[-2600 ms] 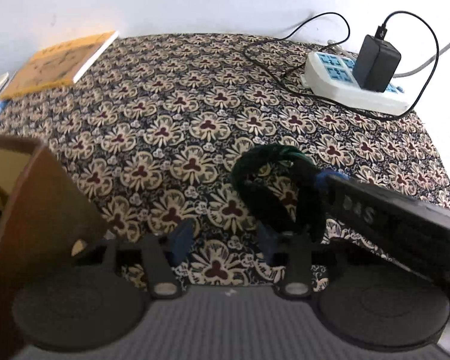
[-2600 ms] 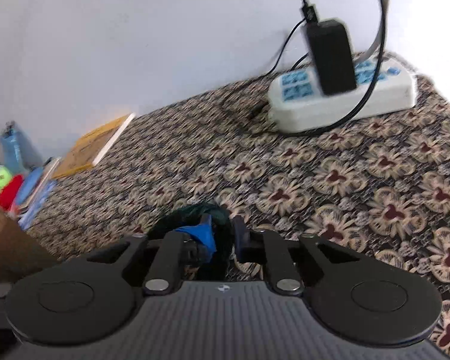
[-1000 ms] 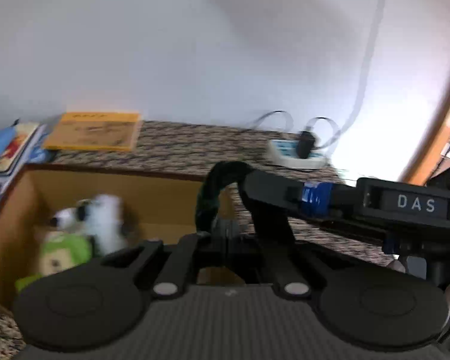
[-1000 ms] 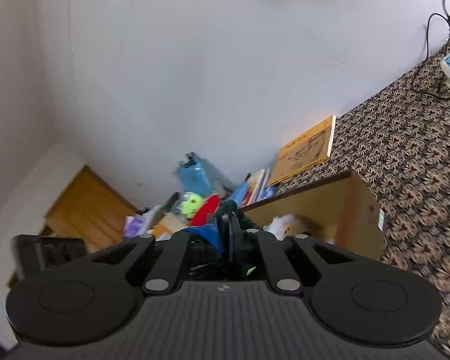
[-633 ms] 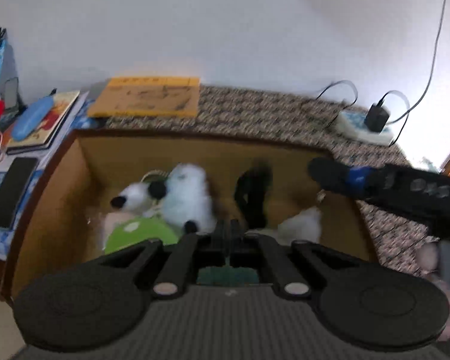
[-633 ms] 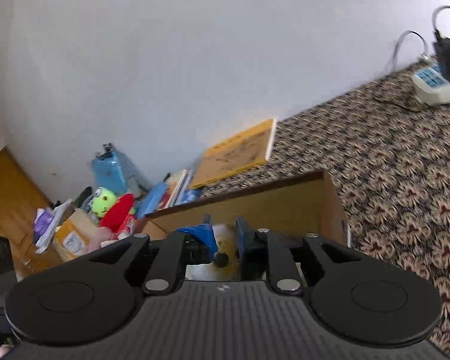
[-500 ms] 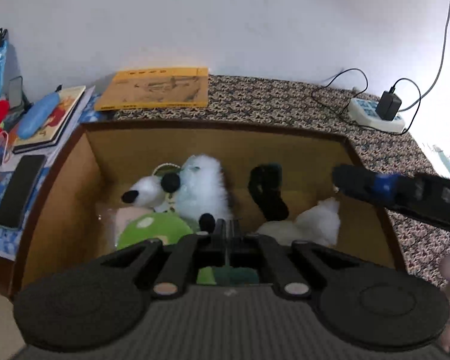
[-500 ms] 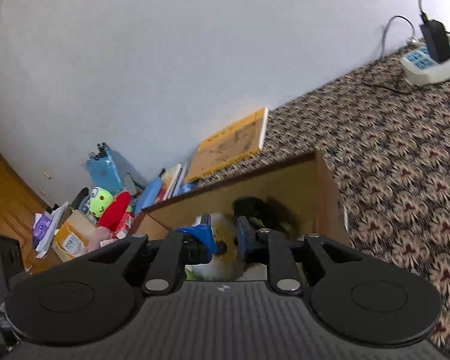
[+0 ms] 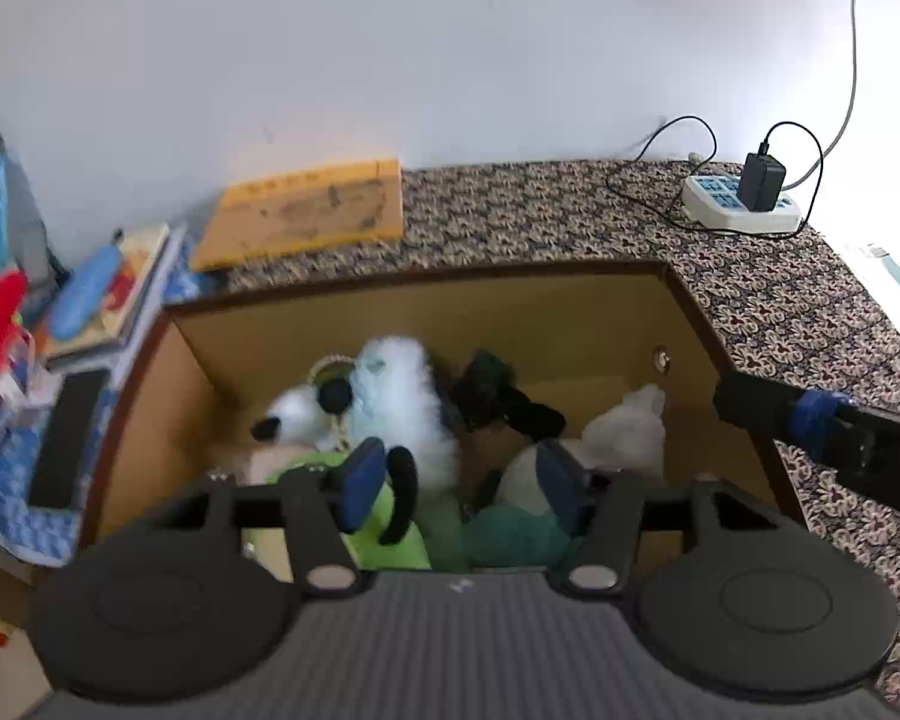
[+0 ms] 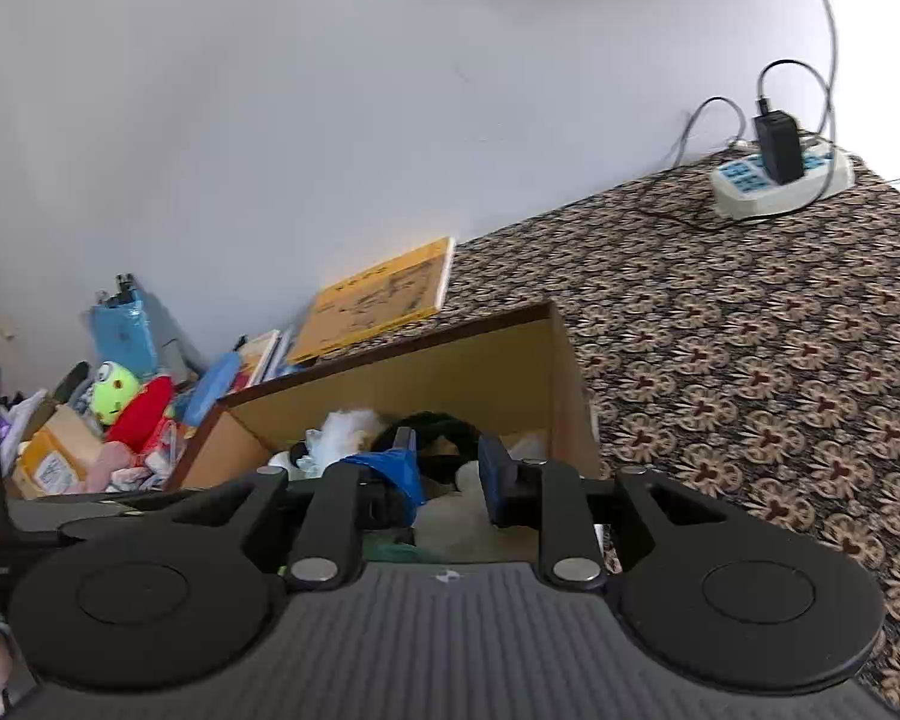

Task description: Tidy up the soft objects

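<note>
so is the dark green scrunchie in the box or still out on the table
In the box. The dark scrunchie lies inside the cardboard box among the plush toys, beside the white fluffy toy. Neither gripper holds it.

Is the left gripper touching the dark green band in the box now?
Apart. In the left wrist view the left gripper stands open and empty, and the dark green band lies farther back in the cardboard box, beside the white plush dog.

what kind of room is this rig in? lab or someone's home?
Most likely a home, a bedroom or living corner: a floral patterned cloth covers the surface, a cardboard box holds plush toys, and a power strip sits by the plain wall with books and clutter alongside.
</note>
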Demonstrator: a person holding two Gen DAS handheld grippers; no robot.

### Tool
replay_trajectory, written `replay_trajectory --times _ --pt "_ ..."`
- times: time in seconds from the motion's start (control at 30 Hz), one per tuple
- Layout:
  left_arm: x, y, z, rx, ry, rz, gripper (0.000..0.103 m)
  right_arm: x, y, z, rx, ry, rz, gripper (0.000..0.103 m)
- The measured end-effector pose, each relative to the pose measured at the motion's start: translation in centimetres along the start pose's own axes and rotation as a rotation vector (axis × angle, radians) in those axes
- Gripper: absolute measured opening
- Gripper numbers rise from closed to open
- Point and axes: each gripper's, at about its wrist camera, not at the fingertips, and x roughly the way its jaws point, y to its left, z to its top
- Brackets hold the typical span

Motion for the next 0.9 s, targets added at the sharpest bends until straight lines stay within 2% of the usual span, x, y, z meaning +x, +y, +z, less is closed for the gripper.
replay_trajectory --times 0.2,0.33,0.43,0.6,0.73,0.9 --pt "-1.5 -0.5 -0.1 -0.005 -0.002 0.034 0.063 -0.9 0.5 -0.3 -0.03 0.018 -0.042 0.006" --pt "-3.1 -1.0 -0.3 -0.023 -0.007 0.078 0.066 -2.0 0.8 -0.3 -0.093 0.029 -0.044 0.007" --pt "-4.2 -1.7 -0.6 -0.049 0.003 0.081 0.067 -3.1 1.0 -0.3 -0.158 0.045 -0.075 0.008" --pt "-6.1 -4.4 -1.6 -0.063 -0.016 0.099 0.075 -5.6 -0.5 -0.5 -0.203 0.039 -0.111 0.009" --pt "-7.1 -7.2 -2.7 -0.074 0.004 0.077 0.09 -7.1 -2.4 -0.8 -0.182 0.055 -0.177 0.01" --pt "-7.3 -11.2 -3.9 -0.025 0.034 0.084 0.09 -8.6 -5.0 -1.5 -0.178 0.09 -0.236 0.011"
